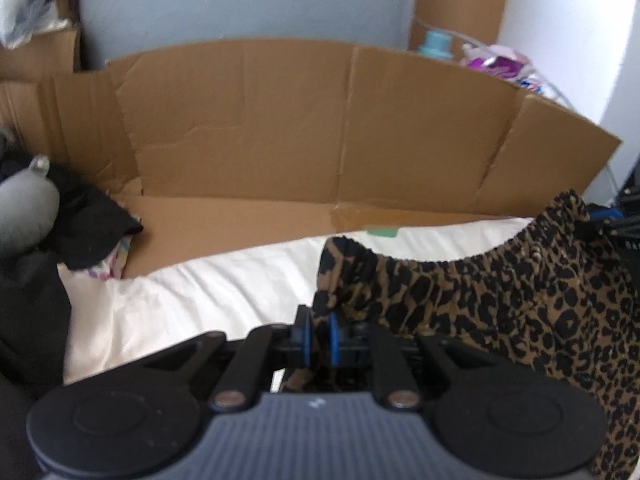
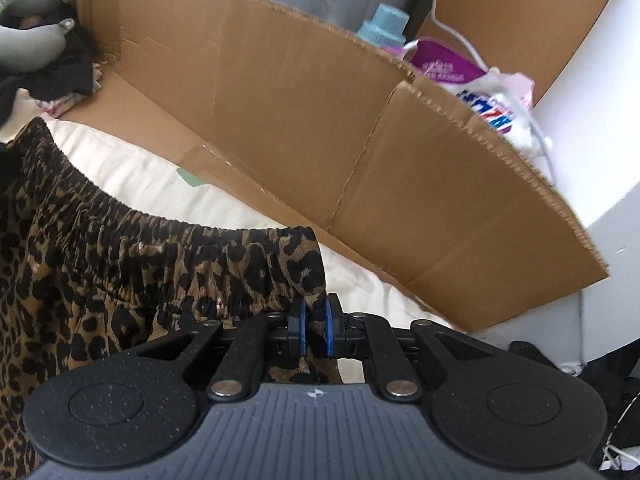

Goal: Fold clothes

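Both clamped on leopard-print garment [image 1: 500, 296] waistband: left gripper [image 1: 319, 334], right gripper [image 2: 314, 330]. Cardboard wall [image 1: 280, 128] right behind, dark clothes pile [image 1: 88, 220] w/ it at left.

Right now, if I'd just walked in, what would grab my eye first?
The leopard-print garment, stretched by its elastic waistband between the left gripper and the right gripper, each clamped on one end. Under it lies a white sheet, and behind stands a big brown cardboard sheet.

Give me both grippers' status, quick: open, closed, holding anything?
Left gripper: closed on one end of the leopard-print garment's elastic waistband.
Right gripper: closed on the other end of the same waistband.
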A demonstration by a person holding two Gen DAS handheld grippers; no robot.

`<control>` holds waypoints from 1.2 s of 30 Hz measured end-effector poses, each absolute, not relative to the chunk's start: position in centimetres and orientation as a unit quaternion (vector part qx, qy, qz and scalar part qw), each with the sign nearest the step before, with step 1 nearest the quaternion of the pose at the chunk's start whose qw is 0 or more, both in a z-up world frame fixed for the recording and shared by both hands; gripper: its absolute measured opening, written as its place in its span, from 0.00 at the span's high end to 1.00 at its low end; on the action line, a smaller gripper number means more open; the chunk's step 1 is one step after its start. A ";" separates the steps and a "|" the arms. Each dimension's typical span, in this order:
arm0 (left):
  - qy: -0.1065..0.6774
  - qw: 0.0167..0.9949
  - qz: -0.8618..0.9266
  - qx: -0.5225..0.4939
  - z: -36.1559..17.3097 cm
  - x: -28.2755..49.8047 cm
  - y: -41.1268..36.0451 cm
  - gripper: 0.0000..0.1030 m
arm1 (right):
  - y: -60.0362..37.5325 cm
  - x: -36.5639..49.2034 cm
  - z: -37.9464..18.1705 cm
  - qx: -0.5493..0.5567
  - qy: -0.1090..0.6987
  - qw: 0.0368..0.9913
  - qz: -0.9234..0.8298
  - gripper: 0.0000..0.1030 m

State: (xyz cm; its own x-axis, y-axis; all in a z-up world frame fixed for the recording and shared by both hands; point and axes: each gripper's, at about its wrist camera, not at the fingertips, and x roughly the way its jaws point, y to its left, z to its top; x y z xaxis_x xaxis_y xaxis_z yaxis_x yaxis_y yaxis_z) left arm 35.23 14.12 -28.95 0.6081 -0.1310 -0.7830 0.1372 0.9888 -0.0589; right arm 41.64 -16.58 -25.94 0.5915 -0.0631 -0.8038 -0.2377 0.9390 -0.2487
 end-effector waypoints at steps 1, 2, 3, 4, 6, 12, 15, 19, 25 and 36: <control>0.441 0.895 -0.071 0.002 -29.4 35.3 14.1 0.87 | -16.5 41.7 -26.4 -0.161 0.454 0.875 0.050 0.90; 0.446 0.893 -0.067 0.001 -29.8 35.5 14.2 0.85 | -16.3 41.6 -26.8 -0.155 0.460 0.873 0.050 0.89; 0.451 0.890 -0.062 0.000 -30.2 35.6 14.2 0.85 | -16.1 41.5 -27.2 -0.155 0.466 0.870 0.048 0.81; 0.455 0.888 -0.058 -0.002 -30.6 35.7 14.2 0.85 | -15.9 41.2 -27.5 -0.160 0.470 0.867 0.045 0.73; 0.465 0.884 -0.050 -0.004 -31.4 35.9 14.2 0.78 | -15.5 40.6 -28.0 -0.169 0.475 0.862 0.045 0.69; 0.474 0.880 -0.037 -0.004 -31.8 34.8 13.8 0.57 | -15.5 37.6 -29.0 -0.160 0.482 0.861 0.030 0.57; 0.475 0.879 -0.033 -0.003 -31.7 34.0 13.4 0.55 | -15.5 36.6 -29.4 -0.170 0.506 0.845 0.037 0.57; 0.476 0.879 -0.027 0.000 -31.5 32.8 13.0 0.55 | -15.2 36.3 -27.8 -0.182 0.492 0.850 0.054 0.57; 0.478 0.878 -0.019 0.002 -31.1 31.0 12.3 0.55 | -16.4 35.6 -26.5 -0.162 0.495 0.852 0.049 0.57; 0.481 0.876 -0.042 -0.005 -29.6 28.7 11.9 0.55 | -21.4 33.2 -26.7 -0.099 0.507 0.850 0.103 0.57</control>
State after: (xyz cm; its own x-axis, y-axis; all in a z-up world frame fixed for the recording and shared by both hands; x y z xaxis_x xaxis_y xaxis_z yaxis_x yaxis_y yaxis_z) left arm 28.72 11.88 -29.58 0.5346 -0.0791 -0.8414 0.0687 0.9964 -0.0500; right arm 33.23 -21.42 -26.66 0.4654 0.0741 -0.8820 -0.2756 0.9591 -0.0648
